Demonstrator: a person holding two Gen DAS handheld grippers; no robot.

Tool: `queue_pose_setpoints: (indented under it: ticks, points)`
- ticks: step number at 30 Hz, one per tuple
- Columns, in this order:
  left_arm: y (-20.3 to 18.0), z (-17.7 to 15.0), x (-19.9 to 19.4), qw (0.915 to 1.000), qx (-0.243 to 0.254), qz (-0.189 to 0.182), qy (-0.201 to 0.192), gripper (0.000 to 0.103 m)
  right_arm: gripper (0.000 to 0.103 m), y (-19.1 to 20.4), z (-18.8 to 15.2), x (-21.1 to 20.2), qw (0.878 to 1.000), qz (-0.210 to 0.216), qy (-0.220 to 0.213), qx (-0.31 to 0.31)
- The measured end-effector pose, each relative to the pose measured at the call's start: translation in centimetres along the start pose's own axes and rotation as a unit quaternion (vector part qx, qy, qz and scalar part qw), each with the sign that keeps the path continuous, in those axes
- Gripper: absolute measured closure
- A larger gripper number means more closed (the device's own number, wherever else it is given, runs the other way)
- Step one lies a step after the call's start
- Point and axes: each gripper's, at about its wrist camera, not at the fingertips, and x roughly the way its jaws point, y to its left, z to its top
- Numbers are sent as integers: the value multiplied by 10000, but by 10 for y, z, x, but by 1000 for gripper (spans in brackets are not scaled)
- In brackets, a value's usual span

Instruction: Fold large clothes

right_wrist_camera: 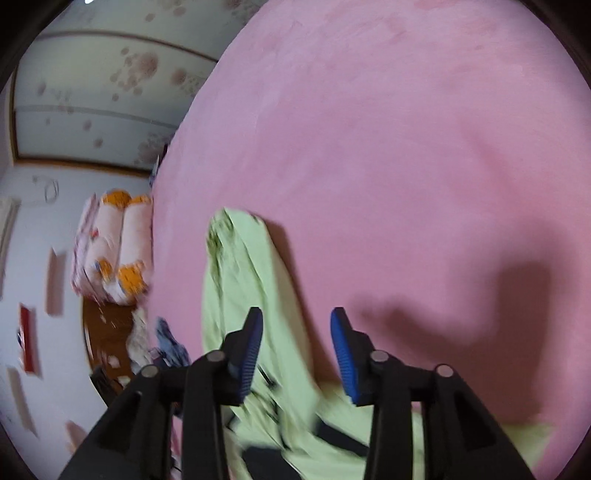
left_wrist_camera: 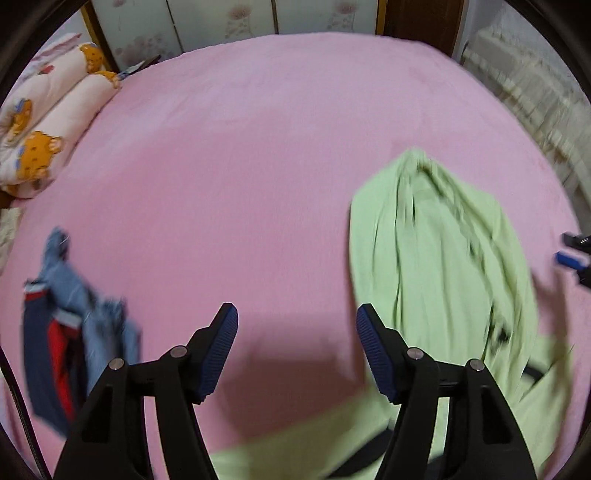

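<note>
A light green garment (left_wrist_camera: 436, 258) lies crumpled on the pink bed (left_wrist_camera: 258, 166), stretching from the middle right down to the near edge. My left gripper (left_wrist_camera: 297, 317) is open and empty above bare sheet, just left of the garment. In the right wrist view the green garment (right_wrist_camera: 243, 288) runs under my right gripper (right_wrist_camera: 297, 325), which is open and empty above it. Dark straps or trim show in the cloth near the bottom. The right gripper's blue tip also shows in the left wrist view (left_wrist_camera: 570, 256) at the far right.
A pile of blue, navy and red clothes (left_wrist_camera: 66, 325) lies at the bed's left edge. Pillows with bear prints (left_wrist_camera: 40, 122) are stacked at the far left. Floral wardrobe doors (left_wrist_camera: 229, 22) stand behind the bed. A cream ruffled cover (left_wrist_camera: 528, 96) is at the right.
</note>
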Motion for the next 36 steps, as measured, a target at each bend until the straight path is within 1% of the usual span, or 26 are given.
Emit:
queue_pose_setpoints:
  ticks: [3,5,6,7,8,10,12,13,15,16,17,18,19,20,21,22,24,25,26,29,30,32,34,36]
  points:
    - [10,31,22,9977,-481,-458,-124,38,64,5,18,33,9992,264,-166,264]
    - [18,47,43,9925,-904,-803,-157,38,63,12,25,59,9989,354,-198,238]
    - [20,53,53,9904,-1016,-920,-160,38,63,15,27,71,9992,324,-189,161]
    - [21,56,61,9887,-1098,-1010,-163,38,63,17,27,80,9993,326,-191,58]
    - [22,61,73,9851,-1227,-1195,-149,38,63,15,24,82,9992,352,-177,-19]
    - [23,63,91,9794,-1396,-1455,-64,38,63,18,23,98,9983,535,-56,-206]
    - [20,62,108,9764,-1430,-1613,95,39,63,20,25,107,9981,530,6,-323]
    - [17,60,117,9759,-1409,-1659,184,41,63,21,25,113,9978,485,17,-441]
    - [13,56,127,9747,-1358,-1755,266,57,64,23,26,121,9970,454,-8,-626]
    - [11,54,132,9730,-1337,-1858,302,60,64,25,28,125,9966,472,-45,-680]
    - [10,51,133,9716,-1342,-1923,319,63,72,24,28,124,9960,532,-94,-707]
    - [10,48,137,9688,-1352,-2050,339,76,80,23,28,124,9954,621,-114,-720]
    - [10,46,140,9642,-1382,-2227,397,84,96,23,29,124,9949,682,-102,-739]
    - [10,45,143,9595,-1430,-2380,477,94,97,24,30,125,9948,686,-96,-752]
    - [8,40,142,9573,-1452,-2451,482,96,97,25,31,127,9947,692,-86,-752]
    - [7,38,140,9573,-1432,-2475,419,97,99,24,31,125,9941,761,-60,-771]
    - [4,37,127,9607,-1271,-2465,127,99,99,28,31,121,9922,888,-76,-870]
    - [2,36,119,9610,-1188,-2497,-15,99,100,33,30,119,9911,953,-104,-927]
    - [1,35,113,9589,-1163,-2587,-80,99,100,38,28,114,9885,1113,-132,-1019]
    - [1,22,82,9463,-1026,-3054,-269,99,101,51,14,94,9770,1738,-125,-1233]
    - [3,17,72,9427,-961,-3177,-339,99,101,53,7,85,9713,2013,-114,-1258]
    - [5,3,54,9330,-872,-3473,-365,100,101,54,-7,69,9626,2397,-75,-1263]
    - [8,-12,38,9236,-833,-3725,-348,100,101,54,-27,50,9490,2894,66,-1245]
    - [7,-28,22,9192,-764,-3847,-345,100,101,55,-41,40,9402,3123,242,-1337]
